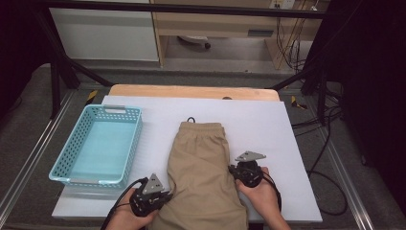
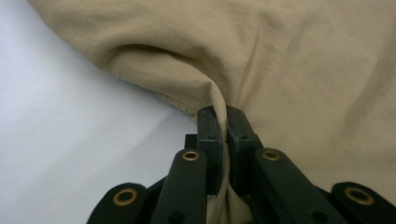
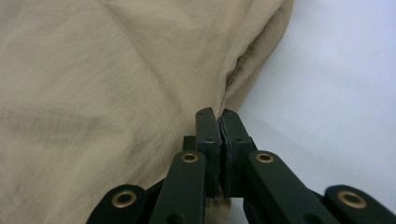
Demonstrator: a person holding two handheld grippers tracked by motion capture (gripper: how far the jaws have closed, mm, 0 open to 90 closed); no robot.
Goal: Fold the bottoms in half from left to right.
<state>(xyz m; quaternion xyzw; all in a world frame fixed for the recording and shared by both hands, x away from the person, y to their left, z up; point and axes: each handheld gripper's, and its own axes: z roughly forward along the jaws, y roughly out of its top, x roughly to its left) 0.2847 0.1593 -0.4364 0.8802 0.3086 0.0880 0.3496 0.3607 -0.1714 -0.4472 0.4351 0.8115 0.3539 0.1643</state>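
Item under handling: 1 pair of tan shorts [image 1: 203,177], laid flat on the white table cover [image 1: 268,129], waistband at the far end with a dark drawstring loop [image 1: 191,119] showing just beyond it, leg ends toward the person at the near table edge.

Left gripper [image 1: 165,195]: positioned at the left edge of the shorts, near the leg end. In the left gripper view its 2 jaws are pressed together on a pinched-up fold of the tan cloth [image 2: 219,100]; the fold rises between the pads and runs down behind them. The cloth bunches and lifts into a hollow crease just left of the grip. The person's left hand [image 1: 125,218] holds the gripper body from below.

Right gripper [image 1: 233,168]: positioned at the right edge of the shorts, a little farther up the table than the left one. In the right gripper view its jaws are clamped on the seamed edge of the cloth [image 3: 229,88], with almost no gap between the pads. The person's right hand [image 1: 261,194] grips the body.

Other item: 1 light blue perforated basket [image 1: 131,143] stands left of the shorts, apart from them, on the same cover
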